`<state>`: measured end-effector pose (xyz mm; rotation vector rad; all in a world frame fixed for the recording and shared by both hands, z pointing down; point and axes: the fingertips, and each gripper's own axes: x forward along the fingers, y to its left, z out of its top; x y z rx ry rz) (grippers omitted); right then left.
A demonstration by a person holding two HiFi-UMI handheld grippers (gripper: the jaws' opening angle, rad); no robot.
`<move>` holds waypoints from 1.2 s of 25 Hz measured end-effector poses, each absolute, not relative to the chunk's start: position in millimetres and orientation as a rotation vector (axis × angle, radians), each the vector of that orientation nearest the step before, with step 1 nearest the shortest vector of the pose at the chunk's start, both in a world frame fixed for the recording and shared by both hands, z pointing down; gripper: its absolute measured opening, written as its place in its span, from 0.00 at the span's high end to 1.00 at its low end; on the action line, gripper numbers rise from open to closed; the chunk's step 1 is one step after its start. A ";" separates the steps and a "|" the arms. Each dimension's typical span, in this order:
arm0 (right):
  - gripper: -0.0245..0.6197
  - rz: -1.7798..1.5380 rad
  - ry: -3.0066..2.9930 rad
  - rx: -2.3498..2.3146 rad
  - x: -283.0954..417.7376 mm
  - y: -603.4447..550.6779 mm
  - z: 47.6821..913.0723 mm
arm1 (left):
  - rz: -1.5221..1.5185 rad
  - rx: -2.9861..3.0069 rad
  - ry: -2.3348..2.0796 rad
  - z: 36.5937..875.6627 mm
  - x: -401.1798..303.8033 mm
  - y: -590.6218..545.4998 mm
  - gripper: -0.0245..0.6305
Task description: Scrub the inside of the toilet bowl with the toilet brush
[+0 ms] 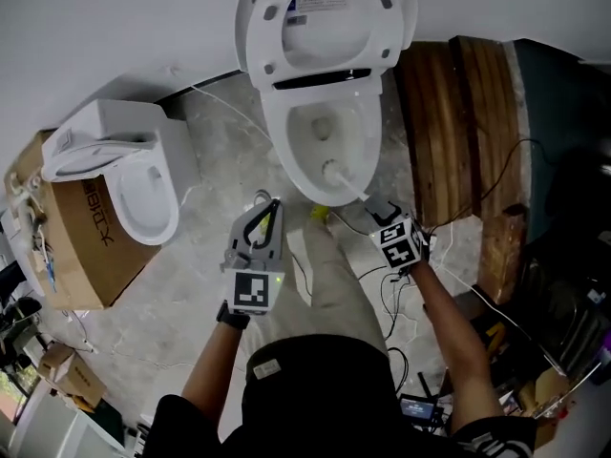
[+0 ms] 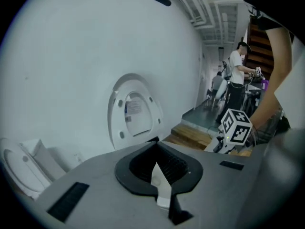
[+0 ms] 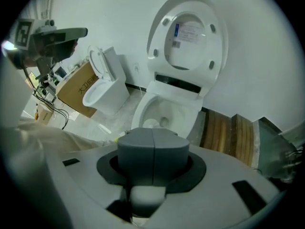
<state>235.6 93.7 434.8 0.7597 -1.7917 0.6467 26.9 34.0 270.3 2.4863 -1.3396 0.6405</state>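
The white toilet [image 1: 358, 151] stands with its lid [image 1: 325, 17] raised, and its bowl [image 3: 159, 116] also shows in the right gripper view. A white toilet brush [image 1: 336, 173] has its head inside the bowl near the front rim. Its handle runs back to my right gripper [image 1: 374, 205], which is shut on it; the grey pads [image 3: 138, 154] meet along a seam. My left gripper [image 1: 274, 205] hovers over the floor left of the bowl's front, shut and holding nothing. In its own view, the black pads [image 2: 178, 168] touch at the tip.
A second white toilet [image 1: 143, 175] sits on a cardboard box [image 1: 86, 246] at the left. Wooden steps [image 1: 449, 122] rise just right of the bowl. Cables [image 1: 401, 299] trail on the stone floor, and a small yellow item [image 1: 318, 214] lies beneath the bowl's front. People [image 2: 236, 75] stand far off.
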 end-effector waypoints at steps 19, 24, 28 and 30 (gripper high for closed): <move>0.72 0.626 -1.714 0.572 172.5 63.7 596.3 | 0.669 2.495 -1.150 444.3 -2.1 7.5 0.93; 0.71 0.552 -1.734 0.531 147.5 57.4 598.8 | 0.682 2.492 -1.126 458.4 -14.5 11.1 0.93; 0.71 0.529 -1.750 0.541 133.2 41.7 599.7 | 0.672 2.475 -1.141 461.5 -26.4 8.2 0.93; 0.72 0.527 -1.759 0.557 126.5 30.7 600.7 | 0.661 2.471 -1.154 462.7 -32.0 4.8 0.93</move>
